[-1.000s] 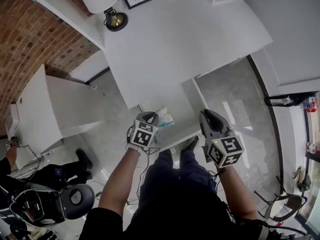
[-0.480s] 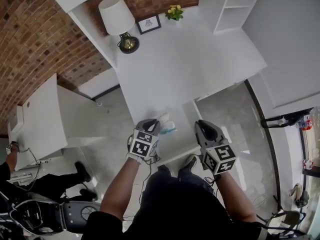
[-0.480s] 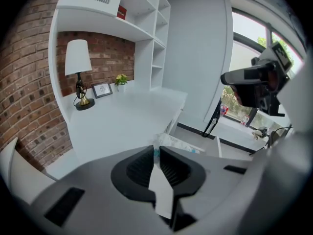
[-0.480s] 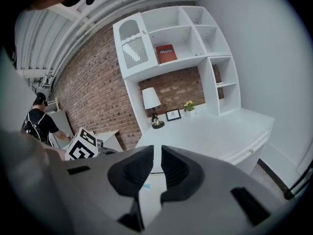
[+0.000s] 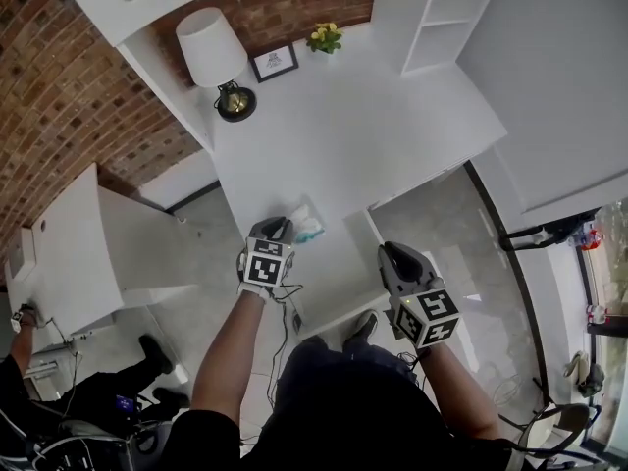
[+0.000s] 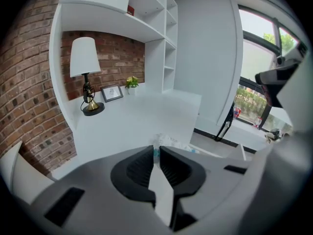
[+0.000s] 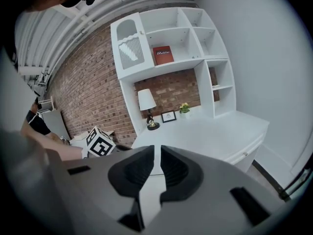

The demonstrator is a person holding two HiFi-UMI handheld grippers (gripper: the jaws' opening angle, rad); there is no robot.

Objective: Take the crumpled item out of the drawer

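The crumpled white-and-blue item point(image 5: 306, 227) hangs at the tips of my left gripper point(image 5: 280, 228), over the near edge of the white desk point(image 5: 343, 135). In the left gripper view the item point(image 6: 171, 142) shows just past the left gripper point(image 6: 157, 151), whose jaws are shut on it. The open white drawer point(image 5: 343, 263) juts out from the desk front toward me. My right gripper point(image 5: 390, 253) hovers at the drawer's right side; in its own view the right gripper point(image 7: 157, 151) holds nothing, and its jaws are closing with a narrow gap left.
A lamp point(image 5: 218, 67), a small picture frame point(image 5: 275, 62) and a pot of yellow flowers point(image 5: 325, 37) stand at the back of the desk by the brick wall. White shelves point(image 5: 437, 18) rise at the right. A second white table point(image 5: 78, 243) is to the left.
My left gripper has lifted the crumpled item from over the drawer toward the desk edge. The right gripper has stayed by the drawer. The head view has tilted up toward the wall.
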